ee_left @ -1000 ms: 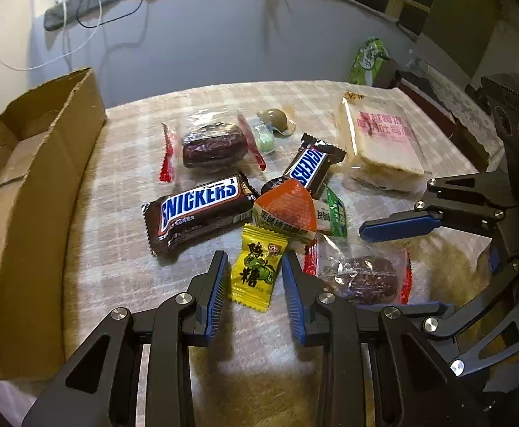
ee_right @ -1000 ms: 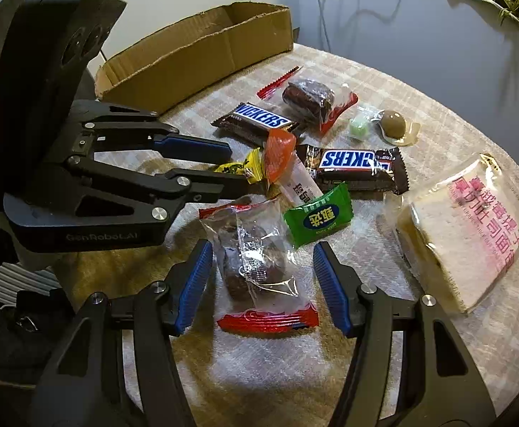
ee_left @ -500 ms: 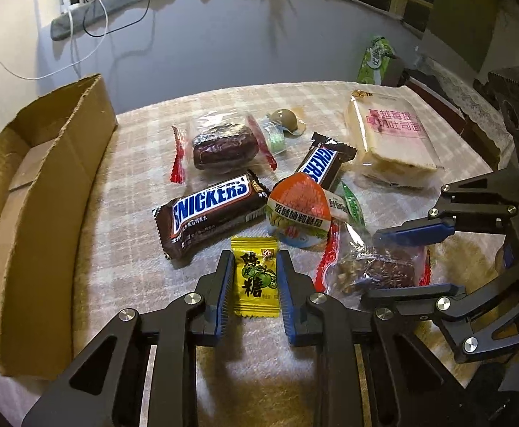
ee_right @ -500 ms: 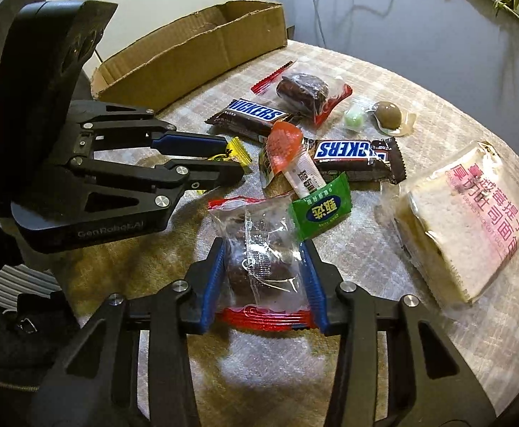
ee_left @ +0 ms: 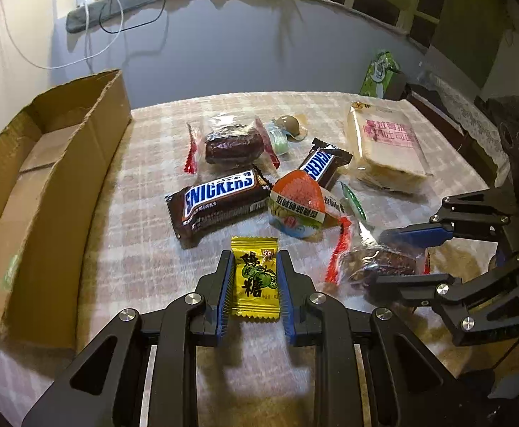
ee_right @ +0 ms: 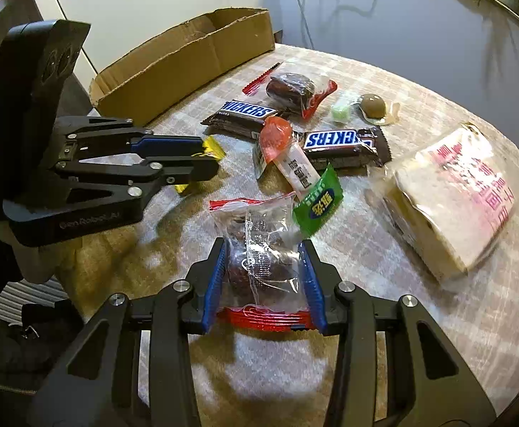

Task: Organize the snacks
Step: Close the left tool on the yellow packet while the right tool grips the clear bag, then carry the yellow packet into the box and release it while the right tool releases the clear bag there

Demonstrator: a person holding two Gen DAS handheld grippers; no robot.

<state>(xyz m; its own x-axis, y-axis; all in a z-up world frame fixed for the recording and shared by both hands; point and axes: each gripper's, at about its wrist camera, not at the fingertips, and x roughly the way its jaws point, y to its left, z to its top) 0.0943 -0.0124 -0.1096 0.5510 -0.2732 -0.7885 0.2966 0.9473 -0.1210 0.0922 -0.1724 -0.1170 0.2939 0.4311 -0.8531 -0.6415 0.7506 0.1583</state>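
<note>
I'm seeing the cardboard box (ee_left: 49, 192) sitting at the left; my left gripper (ee_left: 255, 284) is pinching the yellow candy (ee_left: 255, 277) with Chinese print on the checked tablecloth (ee_left: 145, 249), just behind it a SNICKERS bar (ee_left: 220, 203) is lying, and my right gripper (ee_right: 264, 277) is clamping the clear red-edged date packet (ee_right: 263, 249)

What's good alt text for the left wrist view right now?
The left gripper is shut on a yellow candy lying on a checked tablecloth. Beyond it lie two Snickers bars, wrapped dates and a bread pack, with an open cardboard box at left. At right, the right gripper clamps a clear-wrapped date.
</note>
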